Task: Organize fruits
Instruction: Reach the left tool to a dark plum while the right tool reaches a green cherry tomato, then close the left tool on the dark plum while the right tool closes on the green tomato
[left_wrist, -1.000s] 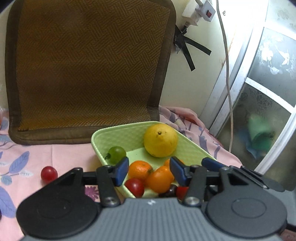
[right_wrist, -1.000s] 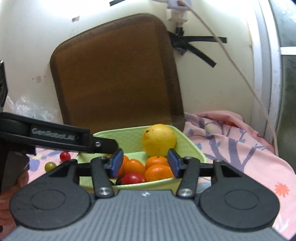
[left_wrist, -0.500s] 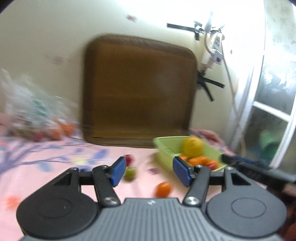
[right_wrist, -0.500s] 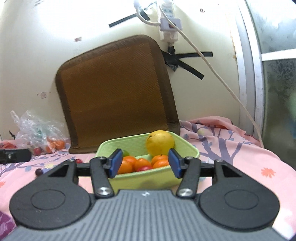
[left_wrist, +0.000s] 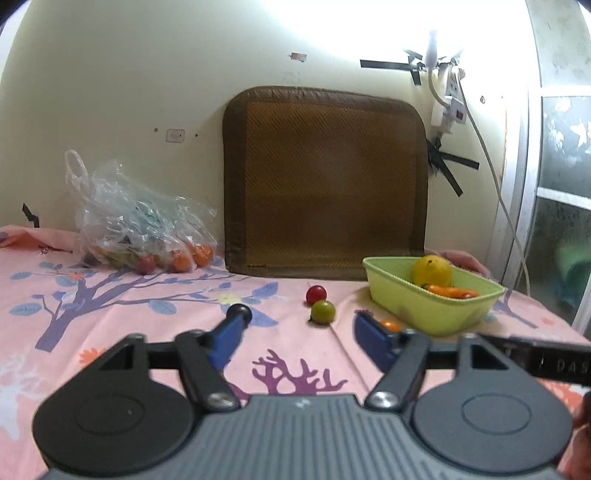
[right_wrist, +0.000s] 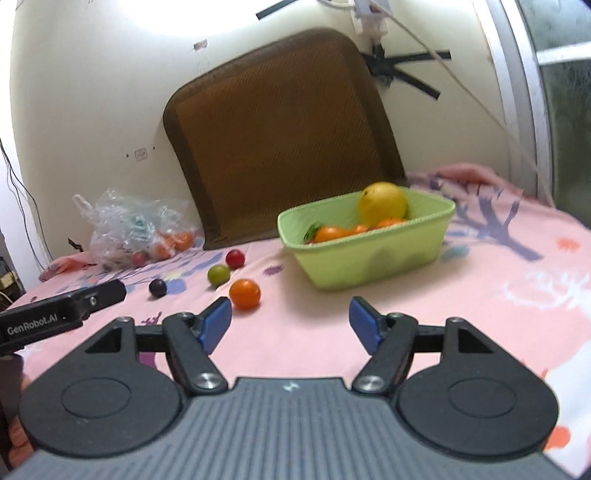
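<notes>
A light green basket (left_wrist: 421, 308) (right_wrist: 373, 254) holds a yellow citrus (left_wrist: 431, 270) (right_wrist: 383, 203) and several oranges. On the pink cloth left of it lie a red tomato (left_wrist: 316, 293) (right_wrist: 235, 258), a green one (left_wrist: 323, 311) (right_wrist: 218, 274), an orange fruit (left_wrist: 390, 325) (right_wrist: 245, 293) and a dark purple one (left_wrist: 239, 312) (right_wrist: 157, 287). My left gripper (left_wrist: 299, 341) is open and empty, pulled back from the loose fruit. Equally open and empty, my right gripper (right_wrist: 290, 325) hangs in front of the basket, just right of the orange fruit.
A brown woven mat (left_wrist: 325, 181) (right_wrist: 280, 136) leans on the wall behind the basket. At back left lies a clear plastic bag of fruit (left_wrist: 136, 229) (right_wrist: 133, 229). A power strip and cable (left_wrist: 448, 103) hang by the window frame at right.
Both grippers pulled back from over the basket and opened wider. Several loose fruits on the cloth came into view. The right wrist view tilted and swung left.
</notes>
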